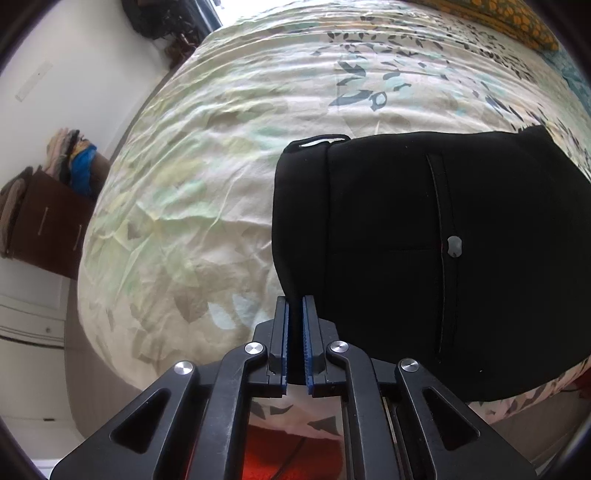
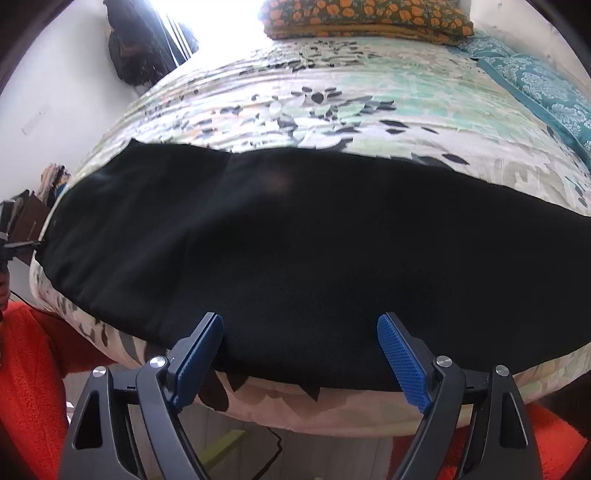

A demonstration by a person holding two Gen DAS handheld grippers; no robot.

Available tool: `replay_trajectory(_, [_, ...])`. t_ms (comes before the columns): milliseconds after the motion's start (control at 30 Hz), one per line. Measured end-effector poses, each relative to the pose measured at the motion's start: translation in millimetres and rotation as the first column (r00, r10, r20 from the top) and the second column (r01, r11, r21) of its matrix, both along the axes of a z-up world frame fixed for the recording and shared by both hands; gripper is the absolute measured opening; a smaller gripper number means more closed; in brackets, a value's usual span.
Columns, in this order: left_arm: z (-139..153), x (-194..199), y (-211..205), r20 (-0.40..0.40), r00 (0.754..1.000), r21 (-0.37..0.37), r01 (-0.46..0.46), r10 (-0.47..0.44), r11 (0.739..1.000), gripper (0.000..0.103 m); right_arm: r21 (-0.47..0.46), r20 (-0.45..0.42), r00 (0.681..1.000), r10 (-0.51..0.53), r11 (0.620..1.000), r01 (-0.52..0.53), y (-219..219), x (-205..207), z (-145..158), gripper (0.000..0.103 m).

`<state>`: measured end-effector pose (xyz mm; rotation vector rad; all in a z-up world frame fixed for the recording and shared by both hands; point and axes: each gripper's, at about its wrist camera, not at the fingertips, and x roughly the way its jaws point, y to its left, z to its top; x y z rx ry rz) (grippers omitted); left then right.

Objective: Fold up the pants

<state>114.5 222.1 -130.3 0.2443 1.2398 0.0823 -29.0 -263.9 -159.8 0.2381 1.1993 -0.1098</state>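
Black pants (image 1: pixel 424 258) lie flat on the bed near its front edge, waistband to the left with a small grey button (image 1: pixel 454 246) on a back pocket. My left gripper (image 1: pixel 294 301) is shut on the near corner of the waistband. In the right wrist view the pants (image 2: pixel 295 251) stretch across the bed. My right gripper (image 2: pixel 300 325) is open, its blue pads on either side of the pants' near edge, holding nothing. The left gripper also shows far left in the right wrist view (image 2: pixel 22 245).
The bed carries a wrinkled leaf-print sheet (image 1: pixel 192 177). An orange-patterned folded blanket (image 2: pixel 369 18) and a teal pillow (image 2: pixel 539 85) lie at the head. A brown cabinet (image 1: pixel 48 221) with stacked clothes stands left of the bed. An orange rug (image 2: pixel 29 369) and a cable lie below.
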Motion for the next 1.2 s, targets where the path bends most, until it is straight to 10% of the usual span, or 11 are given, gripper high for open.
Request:
replay_trajectory(33, [4,0,4,0.008,1.000,0.002,-0.026,0.026,1.000,0.022,-0.018,-0.020,1.000,0.009,1.000,-0.009,2,0,-5,0.090])
replay_trajectory(100, [18,-3,13,0.058,0.993,0.040,-0.104,0.101,0.994,0.068,-0.039,0.001,1.000,0.019,0.999,-0.019,4,-1,0,0.090])
replay_trajectory(167, [40,-13,18,0.165,0.974,0.035,-0.162,0.154,0.986,0.079,-0.066,0.049,0.999,0.016,0.998,-0.012,4,-6,11,0.089])
replay_trajectory(400, [71,-41,-49,0.320,0.934,-0.268,-0.070,0.157,0.961,0.090,-0.146,0.187,0.980,0.066,0.988,-0.039,13,-4,38,0.090])
replay_trajectory(733, [-19,-60,-157,0.172,0.982,-0.152,0.103,-0.076,0.983,0.090,-0.103,0.004,0.999,0.036,0.994,-0.036,3,4,-7,0.096])
replay_trajectory(1200, [22,-44,-204,0.355,0.931,-0.263,0.189,-0.088,0.946,0.094,-0.111,0.000,1.000,0.014,0.994,-0.014,4,8,-5,0.103])
